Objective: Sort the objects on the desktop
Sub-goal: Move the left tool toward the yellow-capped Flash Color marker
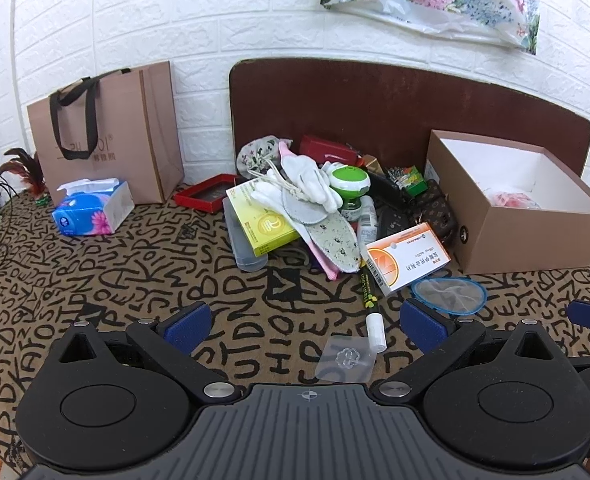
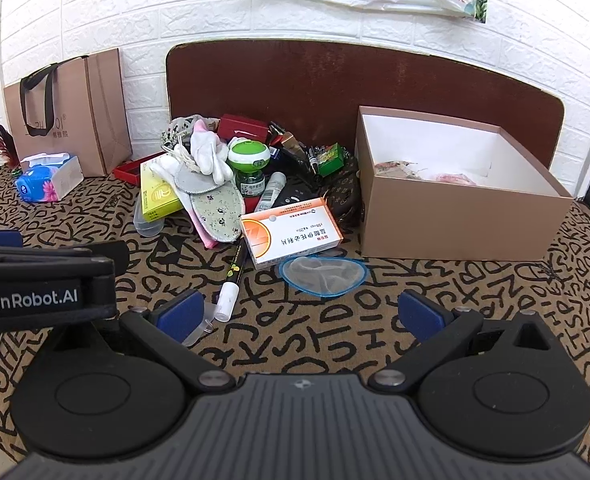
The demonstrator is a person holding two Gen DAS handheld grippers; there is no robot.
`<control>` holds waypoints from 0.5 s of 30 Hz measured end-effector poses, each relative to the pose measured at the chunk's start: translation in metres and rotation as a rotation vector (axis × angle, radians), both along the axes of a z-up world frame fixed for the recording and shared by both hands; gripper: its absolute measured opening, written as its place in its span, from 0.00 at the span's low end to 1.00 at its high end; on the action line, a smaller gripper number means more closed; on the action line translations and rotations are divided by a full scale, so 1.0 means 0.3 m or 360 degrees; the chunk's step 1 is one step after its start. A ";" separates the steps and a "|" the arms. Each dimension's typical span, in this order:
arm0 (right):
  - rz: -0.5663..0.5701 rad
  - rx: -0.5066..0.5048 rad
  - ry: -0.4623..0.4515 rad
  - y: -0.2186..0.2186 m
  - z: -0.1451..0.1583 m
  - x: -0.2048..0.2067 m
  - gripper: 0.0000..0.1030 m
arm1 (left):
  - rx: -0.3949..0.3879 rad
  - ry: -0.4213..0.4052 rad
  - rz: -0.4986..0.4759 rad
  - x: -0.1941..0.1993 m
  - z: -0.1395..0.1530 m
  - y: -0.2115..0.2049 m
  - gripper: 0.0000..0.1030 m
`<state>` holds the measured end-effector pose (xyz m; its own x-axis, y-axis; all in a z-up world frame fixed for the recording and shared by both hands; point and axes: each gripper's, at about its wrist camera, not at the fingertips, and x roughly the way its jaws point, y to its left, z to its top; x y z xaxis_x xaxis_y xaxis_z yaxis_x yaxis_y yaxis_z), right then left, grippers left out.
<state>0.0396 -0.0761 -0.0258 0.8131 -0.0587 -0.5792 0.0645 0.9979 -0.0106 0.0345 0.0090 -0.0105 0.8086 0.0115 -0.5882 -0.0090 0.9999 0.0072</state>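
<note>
bright, even indoor light | soft shadows | sharp focus | strong fisheye edge-bending

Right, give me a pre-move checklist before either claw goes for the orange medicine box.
1. Left claw open and holding nothing: ok.
2. Right claw open and holding nothing: ok.
3. Orange medicine box top uncovered: ok.
4. Box free of neighbours: not ok, one end rests on the blue-rimmed mesh strainer and the marker pen lies alongside.
5. Brown cardboard box open with room inside: ok.
6. Sorting destination for the medicine box: cannot tell.
</note>
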 end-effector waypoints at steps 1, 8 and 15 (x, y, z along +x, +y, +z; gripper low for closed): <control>0.0000 0.0002 0.0007 0.001 -0.004 0.011 1.00 | 0.0000 0.0008 0.0003 0.013 -0.007 0.002 1.00; 0.0015 0.0007 0.0074 -0.020 -0.060 0.089 1.00 | -0.0042 0.0104 -0.0002 0.116 -0.085 0.021 1.00; 0.0109 0.0015 0.0103 -0.034 -0.123 0.184 1.00 | -0.0110 0.0190 -0.0049 0.227 -0.168 0.030 1.00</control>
<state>0.0949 -0.0863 -0.0628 0.7759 0.0014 -0.6309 -0.0043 1.0000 -0.0030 0.1027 0.0180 -0.0607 0.7323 -0.0560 -0.6787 0.0184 0.9979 -0.0625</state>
